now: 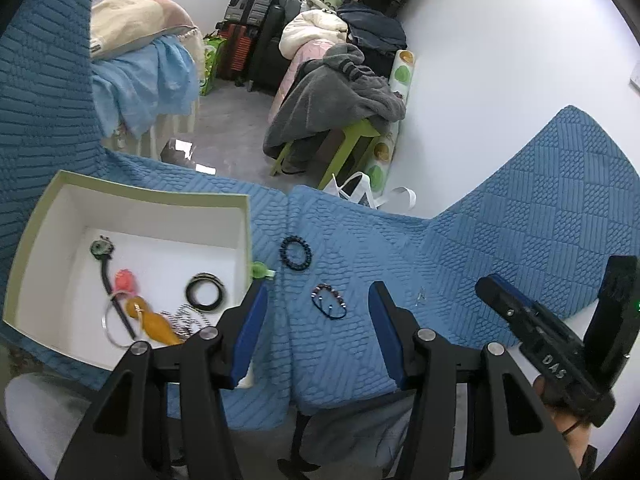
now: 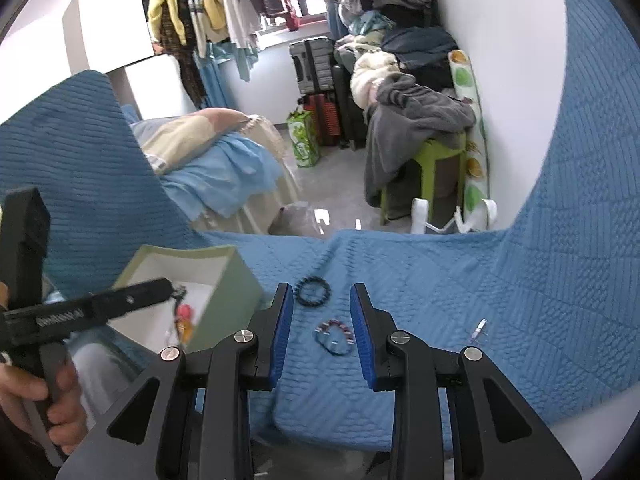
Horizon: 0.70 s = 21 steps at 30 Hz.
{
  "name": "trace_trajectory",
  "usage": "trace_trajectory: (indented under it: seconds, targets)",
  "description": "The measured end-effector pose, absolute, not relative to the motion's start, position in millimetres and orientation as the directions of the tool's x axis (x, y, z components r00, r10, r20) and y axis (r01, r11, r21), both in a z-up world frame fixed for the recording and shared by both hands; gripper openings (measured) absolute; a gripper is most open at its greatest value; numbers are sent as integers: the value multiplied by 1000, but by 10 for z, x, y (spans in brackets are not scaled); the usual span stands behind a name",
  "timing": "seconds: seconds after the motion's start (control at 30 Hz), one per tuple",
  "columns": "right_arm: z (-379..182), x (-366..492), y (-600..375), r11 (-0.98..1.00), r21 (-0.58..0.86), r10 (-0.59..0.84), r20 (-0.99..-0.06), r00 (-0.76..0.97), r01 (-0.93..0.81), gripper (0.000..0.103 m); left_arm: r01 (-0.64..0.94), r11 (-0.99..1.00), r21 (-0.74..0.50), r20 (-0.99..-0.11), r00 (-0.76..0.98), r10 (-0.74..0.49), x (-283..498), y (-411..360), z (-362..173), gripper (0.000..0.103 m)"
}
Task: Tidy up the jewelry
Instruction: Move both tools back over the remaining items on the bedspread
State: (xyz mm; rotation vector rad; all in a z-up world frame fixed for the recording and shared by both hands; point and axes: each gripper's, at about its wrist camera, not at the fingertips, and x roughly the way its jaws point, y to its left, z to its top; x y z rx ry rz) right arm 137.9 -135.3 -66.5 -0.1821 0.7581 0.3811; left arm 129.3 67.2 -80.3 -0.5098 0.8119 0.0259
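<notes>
Bright diffuse daylight, fisheye-warped edges, slight blur

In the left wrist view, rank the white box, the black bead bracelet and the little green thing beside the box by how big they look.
Largest to smallest as they look:
1. white box
2. black bead bracelet
3. green thing

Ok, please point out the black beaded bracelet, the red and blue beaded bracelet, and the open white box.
Black beaded bracelet (image 1: 296, 253): left wrist view, on its far beads.
Red and blue beaded bracelet (image 2: 335, 337): right wrist view, on its near cord.
Open white box (image 1: 132, 194): left wrist view, on its far rim.
</notes>
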Motion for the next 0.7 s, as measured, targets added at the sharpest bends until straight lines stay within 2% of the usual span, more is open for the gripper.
trace_trajectory:
  seconds: [0.4, 0.7]
  targets:
    - [-1163, 1678, -2320, 959, -33, 174, -714, 678, -281, 27, -202, 893, -402, -746, 638, -192, 1657, 100, -1233, 53]
    - [-1645, 2044, -2733, 974, -62, 91, -772, 629, -217, 27, -225, 900, -372, -795, 578, -184, 2000, -141, -1759, 53]
